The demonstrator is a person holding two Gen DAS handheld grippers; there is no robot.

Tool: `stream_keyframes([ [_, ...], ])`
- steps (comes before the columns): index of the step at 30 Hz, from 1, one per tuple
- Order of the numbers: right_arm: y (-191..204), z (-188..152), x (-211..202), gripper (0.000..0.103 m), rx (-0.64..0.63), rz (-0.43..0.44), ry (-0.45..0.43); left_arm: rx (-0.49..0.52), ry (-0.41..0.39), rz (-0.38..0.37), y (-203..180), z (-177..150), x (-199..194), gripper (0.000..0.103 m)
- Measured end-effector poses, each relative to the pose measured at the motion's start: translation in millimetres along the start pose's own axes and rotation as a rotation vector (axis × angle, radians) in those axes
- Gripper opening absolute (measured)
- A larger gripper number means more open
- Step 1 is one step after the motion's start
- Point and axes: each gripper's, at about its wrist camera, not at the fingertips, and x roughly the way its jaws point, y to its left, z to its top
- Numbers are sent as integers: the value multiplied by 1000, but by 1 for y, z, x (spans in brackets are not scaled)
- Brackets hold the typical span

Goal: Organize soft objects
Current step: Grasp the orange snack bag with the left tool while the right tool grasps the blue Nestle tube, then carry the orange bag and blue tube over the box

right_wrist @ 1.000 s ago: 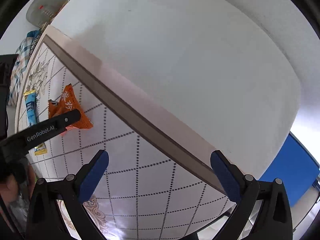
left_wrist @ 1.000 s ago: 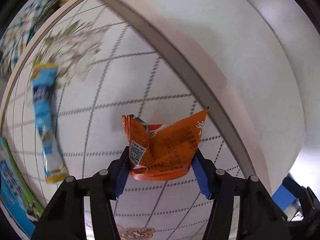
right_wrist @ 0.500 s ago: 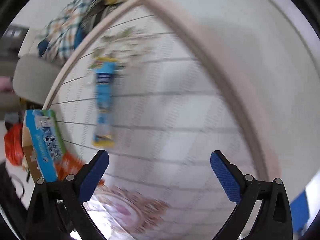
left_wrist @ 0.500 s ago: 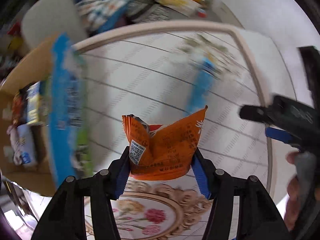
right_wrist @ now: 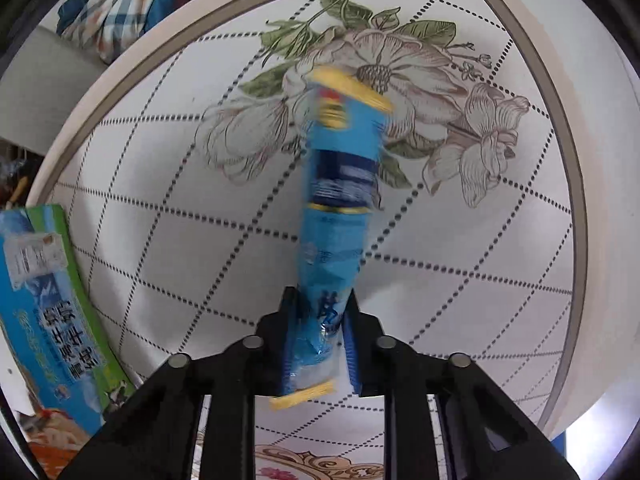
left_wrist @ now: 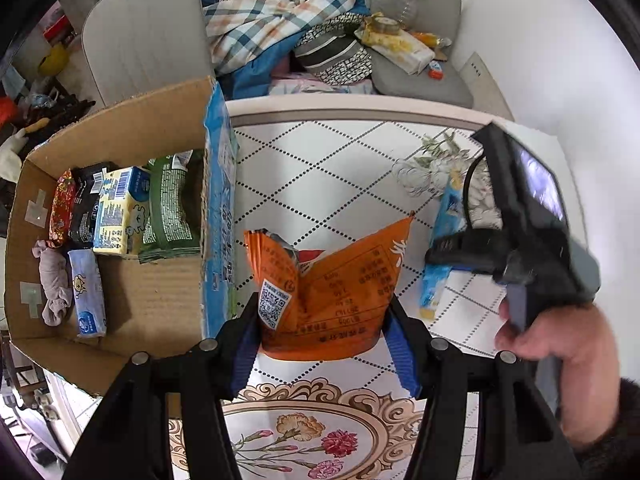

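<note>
My left gripper (left_wrist: pixel 322 344) is shut on an orange snack bag (left_wrist: pixel 328 284) and holds it above the table, just right of the cardboard box (left_wrist: pixel 156 304). The box holds several packets and a grey cloth (left_wrist: pixel 52 284). My right gripper (right_wrist: pixel 320 340) is shut on the lower end of a long blue snack packet (right_wrist: pixel 340 208), which points away over the flowered tabletop. In the left wrist view the right gripper (left_wrist: pixel 448 248) and the hand holding it are at the right, over the blue packet (left_wrist: pixel 440 248).
The box's blue-green printed flap (right_wrist: pixel 48 304) stands at the left in the right wrist view. Beyond the table's far edge (left_wrist: pixel 360 110) are two grey chairs (left_wrist: pixel 148 36) piled with checked cloth and packets. A white wall is at the right.
Both grippers have swung left from the table's wall-side edge toward the box. My right gripper, open before, has shut on the blue packet. The left still holds the orange bag.
</note>
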Motion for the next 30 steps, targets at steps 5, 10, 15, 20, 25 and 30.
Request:
stream_keyframes([
  [5,12,-33,-34,16,-56,67,-46,8,-43,-45,12,5,-35,55],
  [10,36,-78,-104,16,-146,190,-131,14,-81,-76,42,10,-82,55],
  [15,87,-118,-153,16,-246,285,-162,-17,-91,-65,97,16,-111,55],
  [20,154,-145,-159,16,-321,281,-167,-47,-28,-60,150,19,-99,55],
  [25,212,-146,-139,16,-360,189,-159,-61,109,-99,191,30,-53,55],
  [30,247,-136,-112,16,-371,77,-126,-74,226,-131,213,37,-8,55],
])
